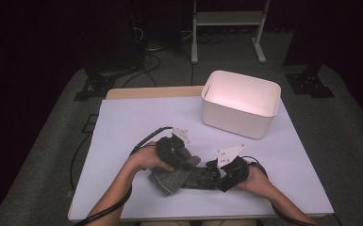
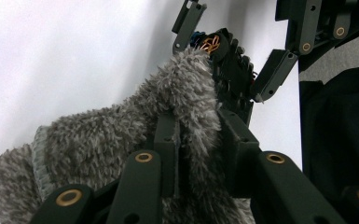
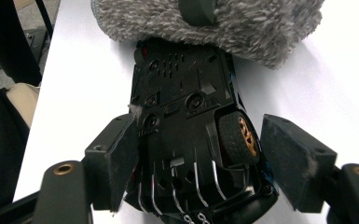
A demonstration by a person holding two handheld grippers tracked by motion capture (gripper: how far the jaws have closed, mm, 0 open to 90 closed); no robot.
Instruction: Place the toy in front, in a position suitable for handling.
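A grey fuzzy sock [image 1: 169, 180] lies at the table's near middle. My left gripper [image 1: 191, 163] is shut on a fold of the sock [image 2: 121, 135], with fabric bulging between its fingers [image 2: 165, 140]. A black toy car [image 1: 200, 178] with gold wheel rims lies belly-up, and one end of it is tucked under the sock [image 3: 242, 23]. My right gripper [image 1: 215, 172] stands open astride the car [image 3: 182, 102]. Its left pad [image 3: 116, 158] is close against the car's side and its right pad [image 3: 298, 158] is a little clear of the wheel [image 3: 238, 135].
A white plastic bin [image 1: 240, 101] stands at the back right of the white table [image 1: 136, 122]. Cables trail from both grippers toward the near edge. Beyond the table are a dark floor and stand legs.
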